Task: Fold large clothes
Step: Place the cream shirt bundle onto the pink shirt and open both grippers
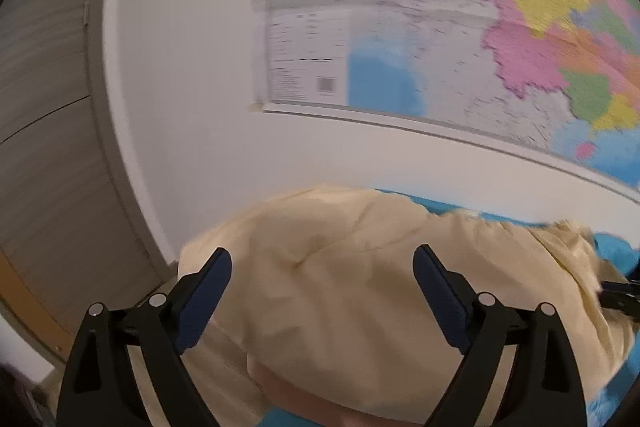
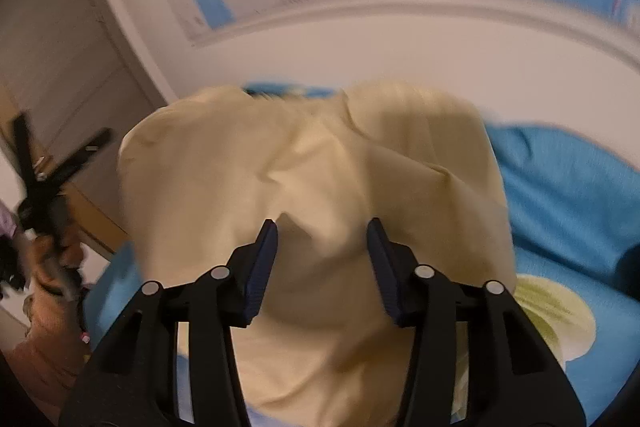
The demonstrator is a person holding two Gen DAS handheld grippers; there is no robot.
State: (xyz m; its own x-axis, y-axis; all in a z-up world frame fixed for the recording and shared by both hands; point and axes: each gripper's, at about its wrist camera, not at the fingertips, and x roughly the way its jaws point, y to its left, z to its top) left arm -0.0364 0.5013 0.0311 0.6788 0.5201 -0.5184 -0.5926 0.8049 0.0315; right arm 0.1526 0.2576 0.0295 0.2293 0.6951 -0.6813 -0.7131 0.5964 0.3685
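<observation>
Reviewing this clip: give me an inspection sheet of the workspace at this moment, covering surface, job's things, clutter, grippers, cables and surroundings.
Surface: blue printed cover, partly under the cloth.
Job's things: cream garment, rumpled, lying on the cover.
Clutter: nothing seen.
Grippers: left gripper open wide above the garment, nothing between its fingers; right gripper part open, fingers either side of a raised fold, not clamped.
Cables: nothing seen.
Surroundings: coloured wall map on a white wall; grey door to the left.

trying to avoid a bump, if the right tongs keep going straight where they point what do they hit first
Most likely the cream garment: the open right tongs point down at its raised fold, with nothing between them. Depth is hard to judge here, so how close it lies is unclear.
</observation>
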